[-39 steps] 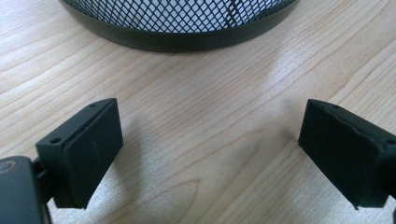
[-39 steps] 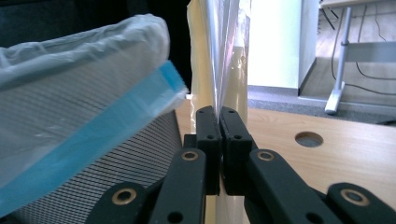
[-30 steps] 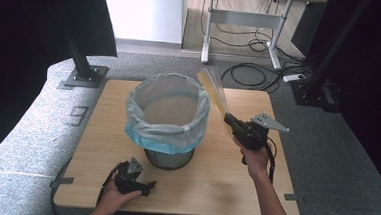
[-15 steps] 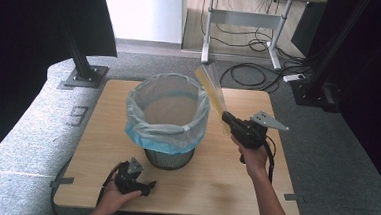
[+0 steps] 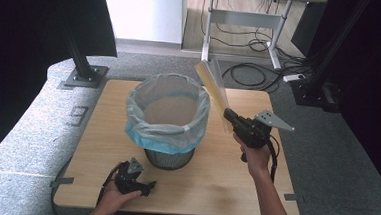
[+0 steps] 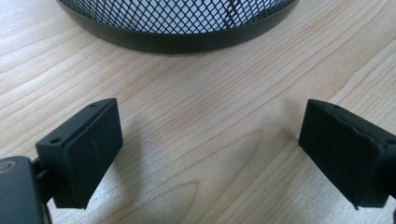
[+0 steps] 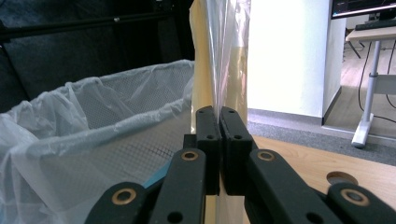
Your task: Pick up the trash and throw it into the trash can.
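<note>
A black mesh bin (image 5: pixel 168 158) lined with a pale blue plastic bag (image 5: pixel 167 117) stands on the middle of the wooden table (image 5: pixel 97 117). My right gripper (image 5: pixel 226 113) is to the bin's right, shut on a flat yellowish sheet in a clear plastic sleeve (image 5: pixel 214 86). The sleeve slants up and left toward the bin's rim. In the right gripper view the sleeve (image 7: pixel 219 60) rises upright from my right gripper (image 7: pixel 218 116), beside the bag's edge (image 7: pixel 93 121). My left gripper (image 5: pixel 148 186) rests near the table's front edge. Its jaws stand wide apart over bare wood (image 6: pixel 210 140), facing the bin's base (image 6: pixel 177 28).
Black stand bases (image 5: pixel 82 76) sit on the grey floor left of the table. A white desk frame (image 5: pixel 244 20) with cables and a power strip (image 5: pixel 300 76) lies beyond the table's far right corner. A round hole (image 7: pixel 340 178) marks the tabletop.
The sleeve's top has tilted slightly further left, toward the bin's rim. The left gripper has stayed where it was.
</note>
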